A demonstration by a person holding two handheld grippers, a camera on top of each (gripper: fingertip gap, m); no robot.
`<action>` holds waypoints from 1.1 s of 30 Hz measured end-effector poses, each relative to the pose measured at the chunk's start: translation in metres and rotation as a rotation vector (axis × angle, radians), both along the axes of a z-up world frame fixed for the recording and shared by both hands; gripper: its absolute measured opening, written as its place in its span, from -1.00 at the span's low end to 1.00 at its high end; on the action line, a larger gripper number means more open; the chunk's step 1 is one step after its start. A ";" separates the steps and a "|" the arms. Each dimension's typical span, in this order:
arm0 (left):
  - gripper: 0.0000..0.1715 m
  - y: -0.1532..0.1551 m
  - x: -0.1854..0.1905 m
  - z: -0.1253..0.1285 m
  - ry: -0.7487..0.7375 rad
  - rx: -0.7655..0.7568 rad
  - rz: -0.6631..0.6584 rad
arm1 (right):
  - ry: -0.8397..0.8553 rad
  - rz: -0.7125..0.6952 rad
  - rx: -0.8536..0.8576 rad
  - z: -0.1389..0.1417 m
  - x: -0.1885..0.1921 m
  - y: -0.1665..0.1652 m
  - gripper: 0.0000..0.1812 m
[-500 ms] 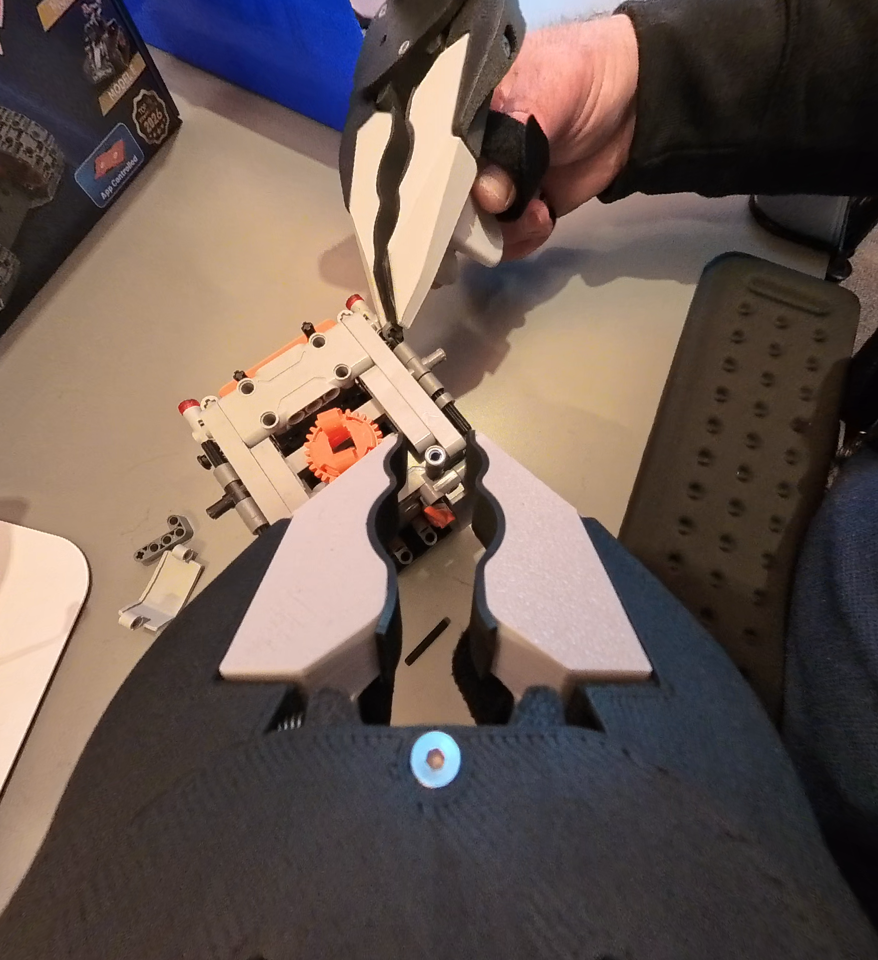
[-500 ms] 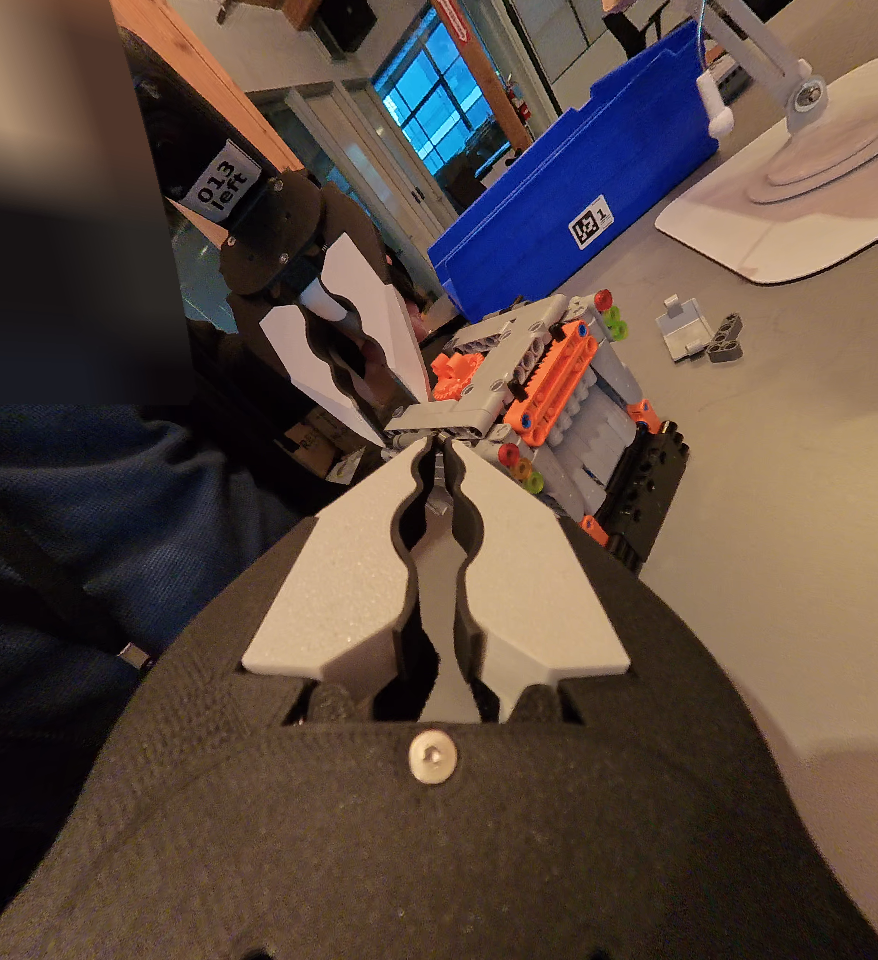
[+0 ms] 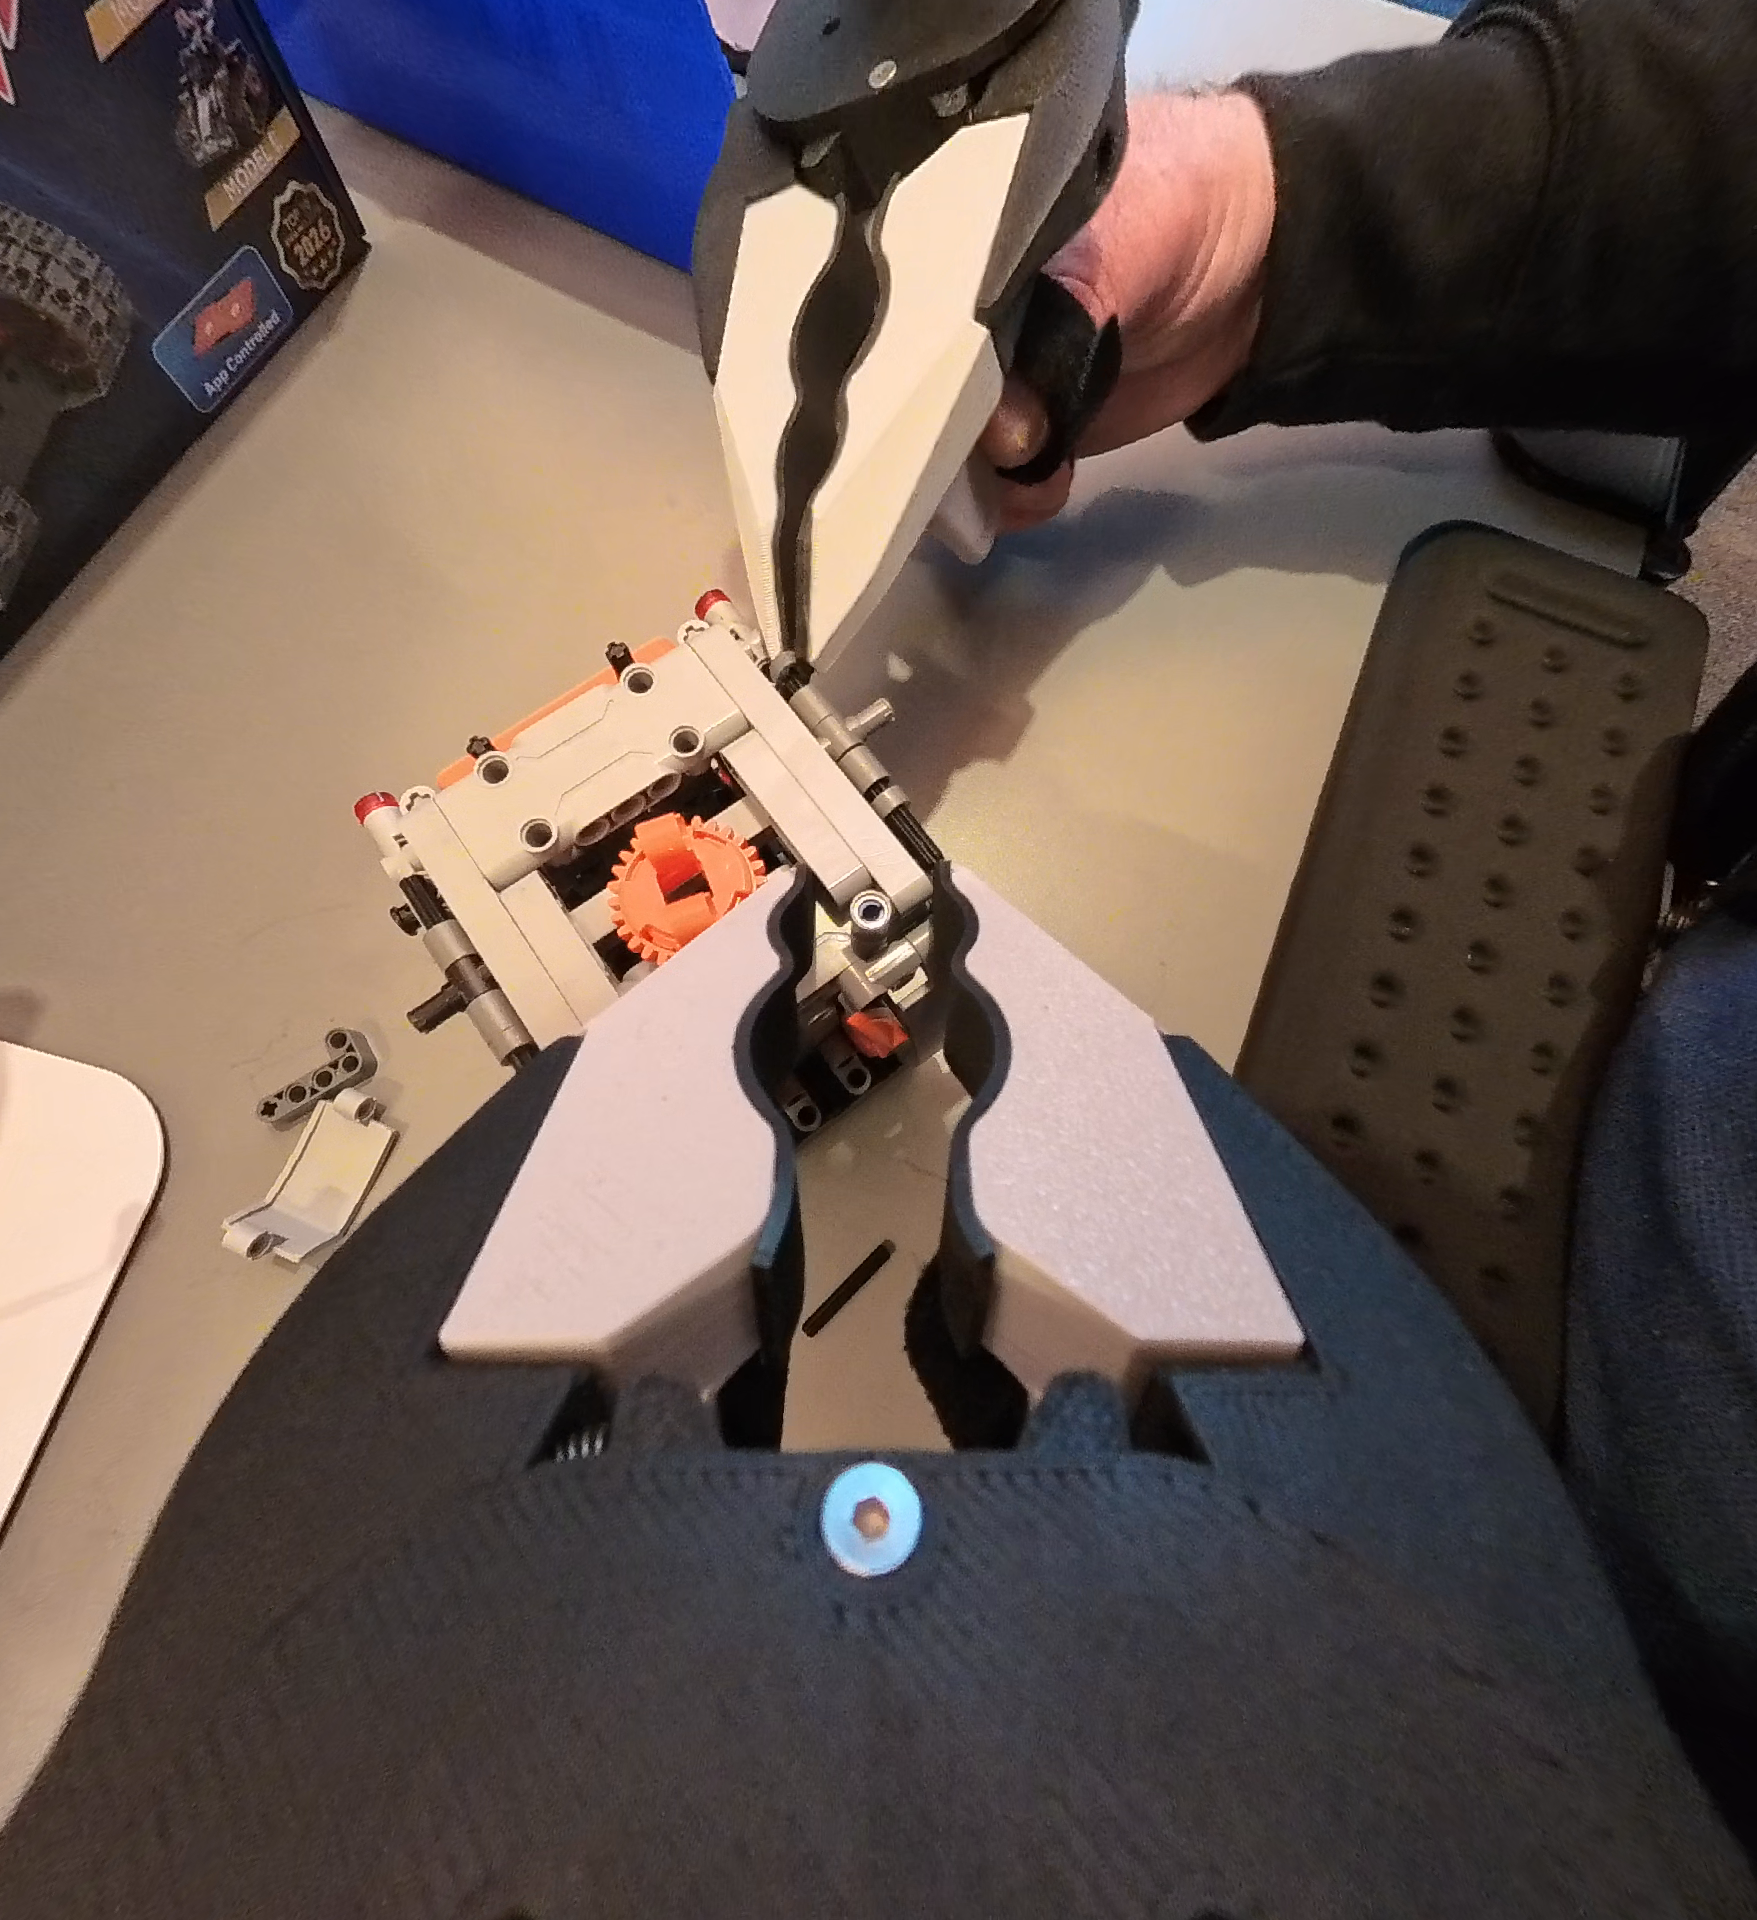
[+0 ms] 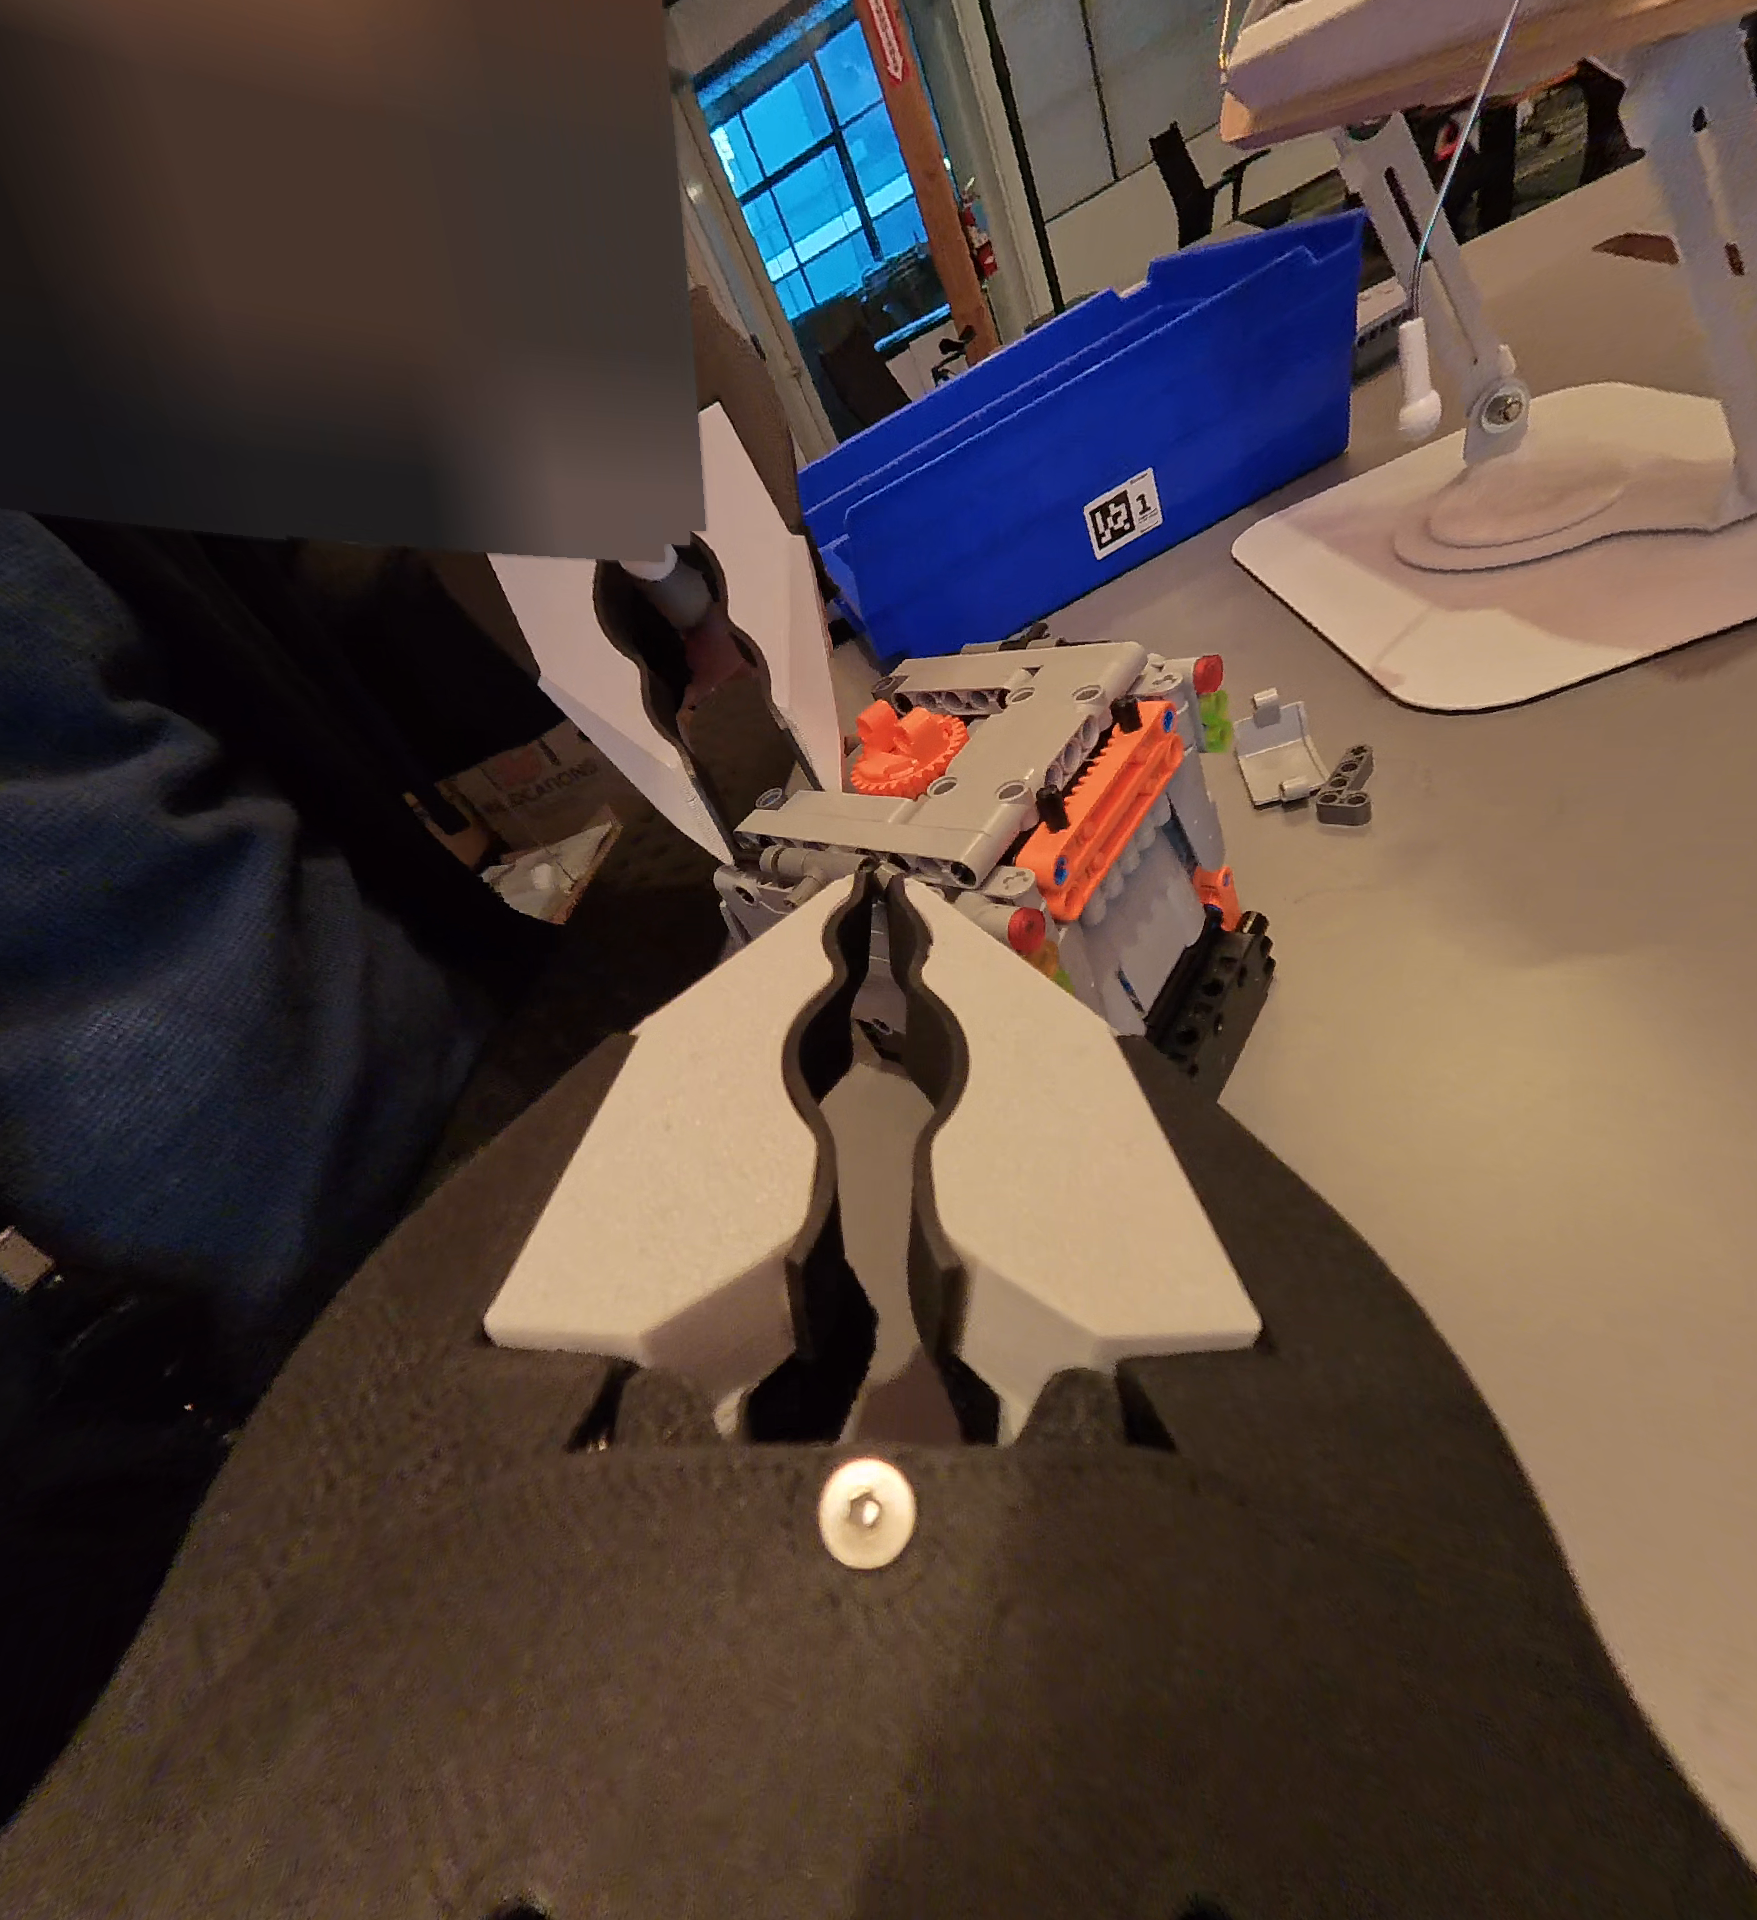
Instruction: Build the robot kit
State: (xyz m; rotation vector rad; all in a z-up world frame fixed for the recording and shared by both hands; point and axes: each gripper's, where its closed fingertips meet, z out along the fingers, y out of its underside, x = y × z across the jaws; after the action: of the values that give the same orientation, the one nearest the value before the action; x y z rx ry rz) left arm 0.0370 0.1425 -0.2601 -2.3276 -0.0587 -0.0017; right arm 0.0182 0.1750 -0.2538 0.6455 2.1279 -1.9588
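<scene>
Brick-built model, grey beam frame with an orange gear inside, orange and black parts on one side, sits on the grey worktop near its front edge. Left hand-held gripper clenched on the model's near corner, a grey beam end between its fingers. Right hand-held gripper pinched nearly closed on a small dark pin at the far corner of the frame's top; in the left wrist view it comes down steeply from above, held by a hand in a dark sleeve. Just left of the model on the worktop: a small dark grey angled beam touching a light grey curved panel. Thin black rod lies on the worktop between the left fingers. Farther out: blue bin, a printed dark box, a white stand base, and a black perforated chair armrest beside the worktop edge.
</scene>
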 end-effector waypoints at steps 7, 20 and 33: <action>-0.78 0.000 0.000 0.000 -0.001 0.000 0.000 | 0.035 -0.001 0.033 0.000 0.000 0.000 -1.00; -0.77 0.001 0.000 0.000 -0.016 0.000 -0.007 | 0.127 0.027 0.128 0.000 0.000 -0.002 -1.00; -0.78 0.001 0.000 0.000 -0.024 0.000 -0.014 | 0.135 0.075 0.192 -0.001 0.002 -0.002 -1.00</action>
State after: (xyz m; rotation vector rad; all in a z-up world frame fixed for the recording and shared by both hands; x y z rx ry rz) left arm 0.0374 0.1440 -0.2602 -2.3276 -0.0551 -0.0369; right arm 0.0198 0.1728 -0.2552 0.4675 2.4051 -1.8224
